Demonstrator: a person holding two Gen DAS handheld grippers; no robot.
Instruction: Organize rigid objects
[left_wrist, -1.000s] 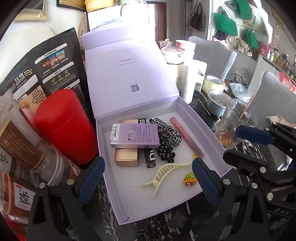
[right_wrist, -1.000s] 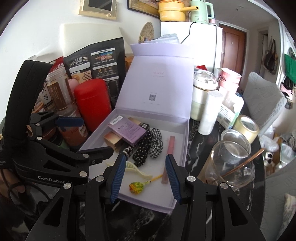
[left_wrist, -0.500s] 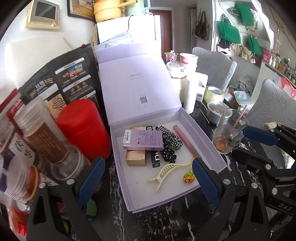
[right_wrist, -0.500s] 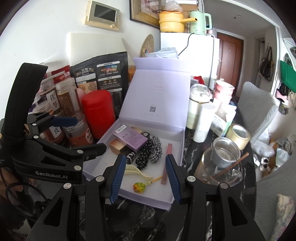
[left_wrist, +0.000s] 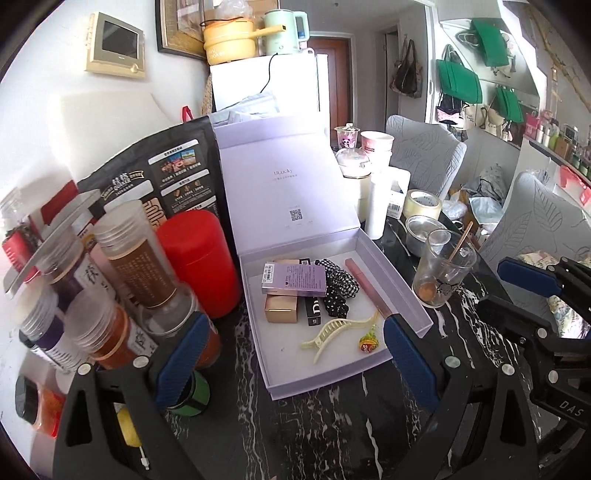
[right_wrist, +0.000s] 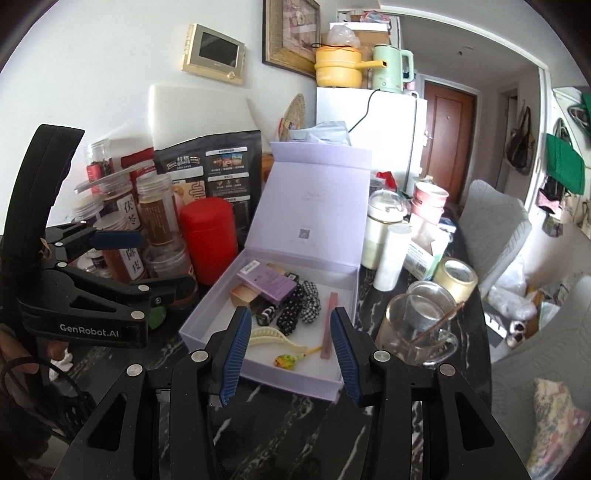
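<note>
An open lilac box (left_wrist: 391, 273) (right_wrist: 207, 314) lies on the black marble table, lid standing up. Inside are a purple carton (left_wrist: 294, 278) (right_wrist: 266, 282), a gold carton (left_wrist: 280, 309), a black tube (left_wrist: 314, 312), a black-and-white scrunchie (left_wrist: 338, 290) (right_wrist: 301, 302), a pink stick (left_wrist: 365, 286) (right_wrist: 330, 325), a cream hair claw (left_wrist: 334, 332) (right_wrist: 275, 338) and a lollipop (left_wrist: 366, 343) (right_wrist: 286, 360). My left gripper (left_wrist: 291, 363) is open and empty, held back from the box's near edge. My right gripper (right_wrist: 290, 354) is open and empty, above the box's near edge.
A red canister (left_wrist: 197, 258) and several jars (left_wrist: 144, 266) crowd the left side of the box. A glass cup with a stick (left_wrist: 441, 273) (right_wrist: 417, 328), a steel bowl (left_wrist: 423, 229), a tape roll (left_wrist: 421, 203) and white containers (left_wrist: 376, 206) stand to its right.
Both grippers have drawn back and risen from the box, so it looks smaller and more of the jars and room shows. Nothing in the box moved.
</note>
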